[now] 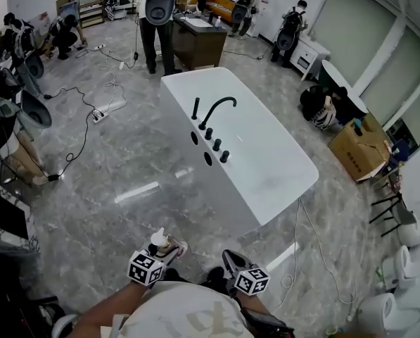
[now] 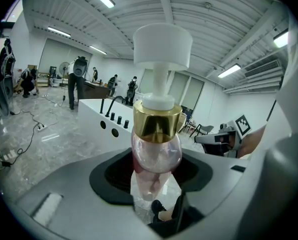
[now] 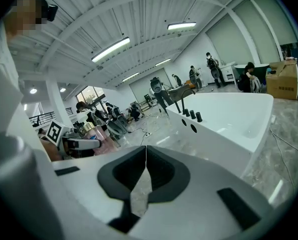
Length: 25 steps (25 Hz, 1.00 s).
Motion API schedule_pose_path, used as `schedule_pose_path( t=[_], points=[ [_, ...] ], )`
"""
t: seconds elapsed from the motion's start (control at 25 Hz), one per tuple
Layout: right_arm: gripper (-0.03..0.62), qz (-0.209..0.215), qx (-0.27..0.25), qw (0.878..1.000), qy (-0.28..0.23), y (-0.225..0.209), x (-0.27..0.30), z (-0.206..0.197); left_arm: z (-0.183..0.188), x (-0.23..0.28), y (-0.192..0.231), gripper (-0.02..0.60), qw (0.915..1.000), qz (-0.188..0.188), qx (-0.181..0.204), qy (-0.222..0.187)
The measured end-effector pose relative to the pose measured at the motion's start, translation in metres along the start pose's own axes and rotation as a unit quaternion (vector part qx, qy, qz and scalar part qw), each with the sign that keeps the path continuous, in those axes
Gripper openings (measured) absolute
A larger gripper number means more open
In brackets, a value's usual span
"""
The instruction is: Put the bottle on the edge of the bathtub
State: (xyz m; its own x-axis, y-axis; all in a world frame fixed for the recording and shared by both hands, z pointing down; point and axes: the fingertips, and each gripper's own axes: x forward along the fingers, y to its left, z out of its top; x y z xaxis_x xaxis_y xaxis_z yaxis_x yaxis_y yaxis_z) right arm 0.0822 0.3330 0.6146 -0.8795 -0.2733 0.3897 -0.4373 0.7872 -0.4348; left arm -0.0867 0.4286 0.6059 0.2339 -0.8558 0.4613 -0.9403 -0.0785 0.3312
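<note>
A clear pinkish bottle (image 2: 156, 151) with a gold collar and a white pump head stands upright between the jaws of my left gripper (image 2: 156, 164), which is shut on it. In the head view the bottle (image 1: 160, 241) and left gripper (image 1: 167, 248) are at the bottom, above the marble floor and short of the white bathtub (image 1: 266, 157). My right gripper (image 1: 230, 258) hangs beside it. Its jaws meet at the tips with nothing between them (image 3: 146, 153). The bathtub (image 3: 233, 116) lies ahead to the right in the right gripper view.
A black faucet (image 1: 215, 110) and a row of black knobs sit on the tub's left rim. Cables and a power strip (image 1: 99, 115) lie on the floor to the left. People stand beyond the tub. A cardboard box (image 1: 357, 150) and toilets (image 1: 399, 273) are at the right.
</note>
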Motion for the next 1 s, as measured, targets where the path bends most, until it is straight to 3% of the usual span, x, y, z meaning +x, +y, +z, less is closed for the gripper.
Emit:
schedule_pose_path(
  t=[0.16,0.72,1.0],
  points=[
    [0.006,0.000,-0.004,1.000,0.002,0.002,0.000,0.000,-0.002,-0.002,0.004,0.218,0.9999,0.000,-0.015,-0.001],
    [0.006,-0.013,0.008,1.000,0.003,-0.002,0.001,-0.006,-0.017,0.003,0.007,0.218,0.9996,-0.007,-0.013,0.024],
    [0.006,-0.007,0.023,0.999,0.022,-0.016,0.022,-0.007,-0.001,0.020,0.013,0.218,0.9994,-0.005,-0.016,0.032]
  ],
)
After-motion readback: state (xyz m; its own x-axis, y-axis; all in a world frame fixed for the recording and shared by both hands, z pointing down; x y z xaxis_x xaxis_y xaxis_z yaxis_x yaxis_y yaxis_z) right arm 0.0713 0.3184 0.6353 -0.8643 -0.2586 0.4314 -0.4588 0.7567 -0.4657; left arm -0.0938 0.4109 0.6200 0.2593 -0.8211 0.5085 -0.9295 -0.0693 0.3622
